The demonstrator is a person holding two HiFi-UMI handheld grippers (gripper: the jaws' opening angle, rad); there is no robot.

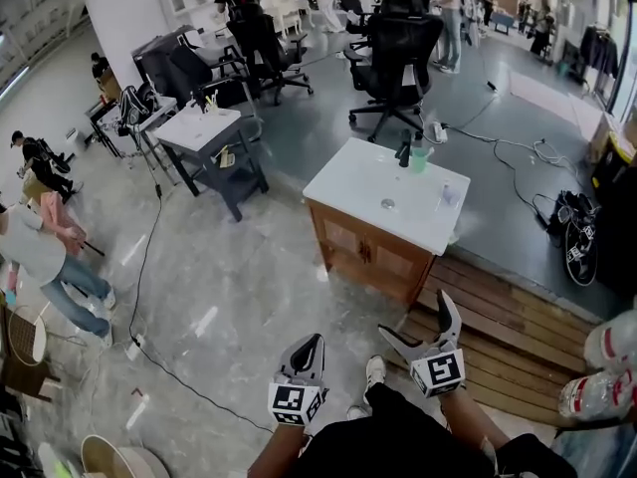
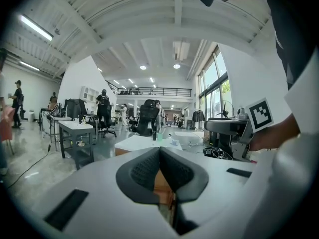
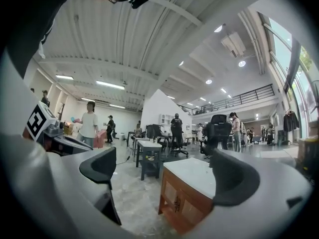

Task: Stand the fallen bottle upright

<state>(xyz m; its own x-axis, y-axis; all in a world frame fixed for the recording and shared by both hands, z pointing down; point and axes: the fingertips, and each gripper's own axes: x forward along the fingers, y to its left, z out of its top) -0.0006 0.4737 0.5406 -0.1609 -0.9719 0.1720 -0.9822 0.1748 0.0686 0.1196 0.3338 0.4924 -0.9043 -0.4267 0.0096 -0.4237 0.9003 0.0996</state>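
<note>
Jaws on the left gripper are sitting closed, empty, while the right gripper is gaping wide, empty, toward the cabinet at twelve o'clock.

The cabinet is topped in white over brown wood, and a pale green container is seen at its far edge. Black-and-white squares are borne by the left gripper and the right gripper.
</note>
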